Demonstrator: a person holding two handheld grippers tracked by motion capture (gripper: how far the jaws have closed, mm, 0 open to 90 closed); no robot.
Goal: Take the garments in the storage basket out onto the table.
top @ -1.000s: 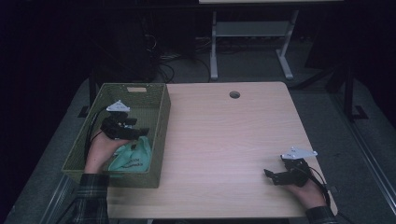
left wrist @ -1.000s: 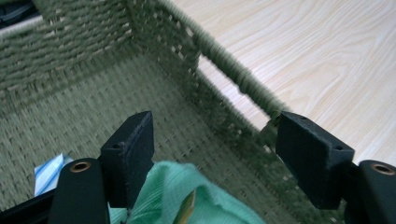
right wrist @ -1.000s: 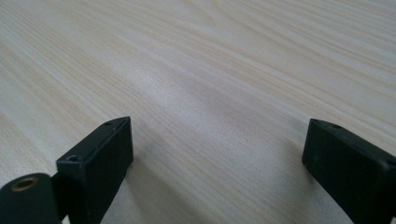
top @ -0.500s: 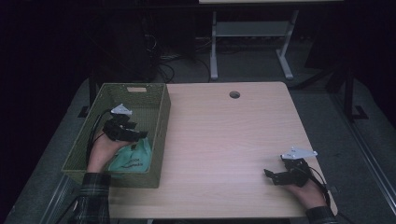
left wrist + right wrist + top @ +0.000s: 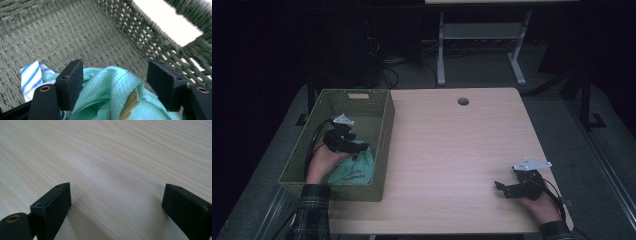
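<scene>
A green woven basket (image 5: 385,135) stands on the left of the light wooden table (image 5: 452,145). A teal cloth (image 5: 354,172) with a small tag lies at its near end. My left gripper (image 5: 357,149) reaches down into the basket, open, with its jaws on either side of a fold of the teal cloth (image 5: 110,87). The jaws have just opened a little further, and a gap shows at the right pad (image 5: 162,82). My right gripper (image 5: 501,188) rests low at the table's near right, open, with bare wood (image 5: 100,152) between its jaws.
A white piece with blue stripes (image 5: 31,76) lies under the cloth on the basket floor (image 5: 75,30). The table has a round cable hole (image 5: 463,101) near its far edge. Dark floor, cables and a white frame lie beyond the table.
My left gripper has sunk lower into the basket, closer onto the teal cloth. The right gripper has stayed in place.
</scene>
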